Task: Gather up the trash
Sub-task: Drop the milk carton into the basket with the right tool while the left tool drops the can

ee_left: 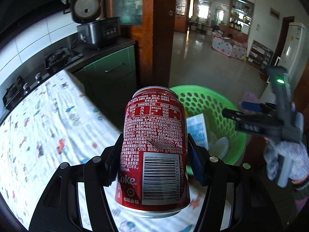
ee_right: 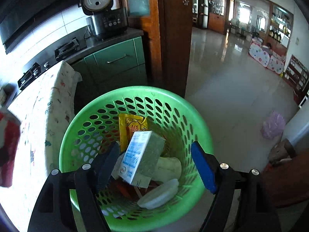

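My left gripper (ee_left: 152, 164) is shut on a red Coca-Cola can (ee_left: 154, 150), held upright above the table's patterned cloth (ee_left: 48, 119). The can shows blurred at the left edge of the right wrist view (ee_right: 7, 147). A green perforated basket (ee_right: 185, 112) stands beside the table and holds a blue-and-white carton (ee_right: 139, 158), a yellow packet (ee_right: 131, 127) and a white lid (ee_right: 160, 193). My right gripper (ee_right: 154, 166) is open and empty right above the basket. It also shows in the left wrist view (ee_left: 241, 114), over the basket (ee_left: 202, 100).
A green cabinet (ee_right: 117, 61) with a rice cooker (ee_right: 104, 13) and a gas hob (ee_left: 29, 81) runs along the far wall. A wooden door post (ee_right: 170, 38) stands behind the basket. Tiled floor (ee_right: 231, 77) opens to the right, with a purple bag (ee_right: 273, 125).
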`<state>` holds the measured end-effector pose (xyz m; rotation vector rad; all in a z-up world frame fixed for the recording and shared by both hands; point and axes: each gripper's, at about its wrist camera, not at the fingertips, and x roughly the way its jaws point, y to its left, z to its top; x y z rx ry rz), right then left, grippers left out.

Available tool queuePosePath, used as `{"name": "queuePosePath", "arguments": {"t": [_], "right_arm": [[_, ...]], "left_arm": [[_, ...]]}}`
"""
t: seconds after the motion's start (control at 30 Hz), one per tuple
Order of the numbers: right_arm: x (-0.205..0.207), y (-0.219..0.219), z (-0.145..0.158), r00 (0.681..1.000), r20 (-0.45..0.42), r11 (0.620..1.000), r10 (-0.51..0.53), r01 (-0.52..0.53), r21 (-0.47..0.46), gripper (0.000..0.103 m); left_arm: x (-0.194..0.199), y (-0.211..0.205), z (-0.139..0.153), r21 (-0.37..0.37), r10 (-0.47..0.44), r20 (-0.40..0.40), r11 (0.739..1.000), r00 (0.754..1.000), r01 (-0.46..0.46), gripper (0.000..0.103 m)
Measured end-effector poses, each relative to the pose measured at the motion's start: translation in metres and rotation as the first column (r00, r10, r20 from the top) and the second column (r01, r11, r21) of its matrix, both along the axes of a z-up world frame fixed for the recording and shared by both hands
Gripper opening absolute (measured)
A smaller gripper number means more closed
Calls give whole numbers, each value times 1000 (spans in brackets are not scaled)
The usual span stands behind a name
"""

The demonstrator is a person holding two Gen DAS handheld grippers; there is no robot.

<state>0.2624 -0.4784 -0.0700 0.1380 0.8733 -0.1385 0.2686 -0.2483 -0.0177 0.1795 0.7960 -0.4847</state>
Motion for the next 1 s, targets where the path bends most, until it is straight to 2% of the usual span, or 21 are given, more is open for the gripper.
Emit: {"name": "queuePosePath", "arguments": {"t": [0.17, 0.5, 0.57, 0.8, 1.0], "right_arm": [[-28, 3, 12, 999, 54, 999, 7, -5, -44, 78], [-74, 5, 17, 997, 83, 1000, 9, -7, -26, 80], [-80, 7, 17, 996, 90, 999, 3, 1, -39, 81], [-99, 13, 15, 994, 108, 1000, -1, 4, -27, 81], [-113, 26, 17, 994, 113, 1000, 3, -2, -12, 84]], "left_arm": [[13, -26, -9, 3, -25, -19, 1000, 1000, 25, 60], [29, -58, -20, 18, -45, -35, 999, 998, 46, 64], [29, -56, -21, 4, -37, -35, 999, 999, 37, 72], [21, -52, -19, -14, -31, -18, 999, 999, 31, 76], [1, -25, -4, -33, -17, 11, 999, 1000, 17, 83]]}}
